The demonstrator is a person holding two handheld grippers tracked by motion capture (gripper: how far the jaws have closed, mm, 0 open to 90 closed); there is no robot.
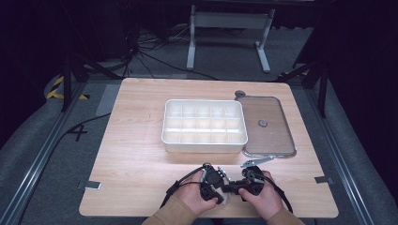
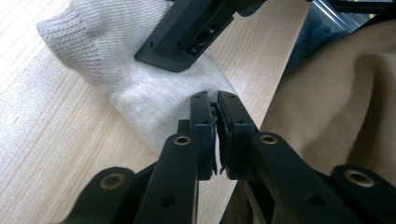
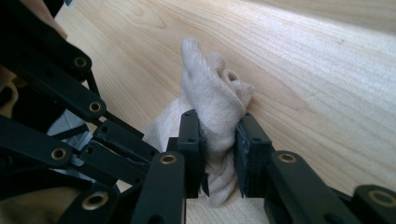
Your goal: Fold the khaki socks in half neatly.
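Note:
A whitish knitted sock [image 1: 222, 191] lies bunched at the table's near edge, between the person's two hands. In the left gripper view, my left gripper [image 2: 215, 100] has its jaws almost together, pinching a thin edge of the sock [image 2: 140, 88]. One black jaw of the other gripper [image 2: 187, 37] rests on the cloth farther off. In the right gripper view, my right gripper [image 3: 219, 126] grips a bunched, upright fold of the sock [image 3: 212, 93], with a pad pressing on each side. Both grippers sit close together, tips facing each other.
A white box with several compartments [image 1: 204, 143] stands mid-table, with its clear lid [image 1: 274, 136] lying to its right. A small metal piece [image 1: 256, 161] lies in front of the lid. A tan sleeve [image 2: 336, 93] is close beside the left gripper. The table's front edge is very near.

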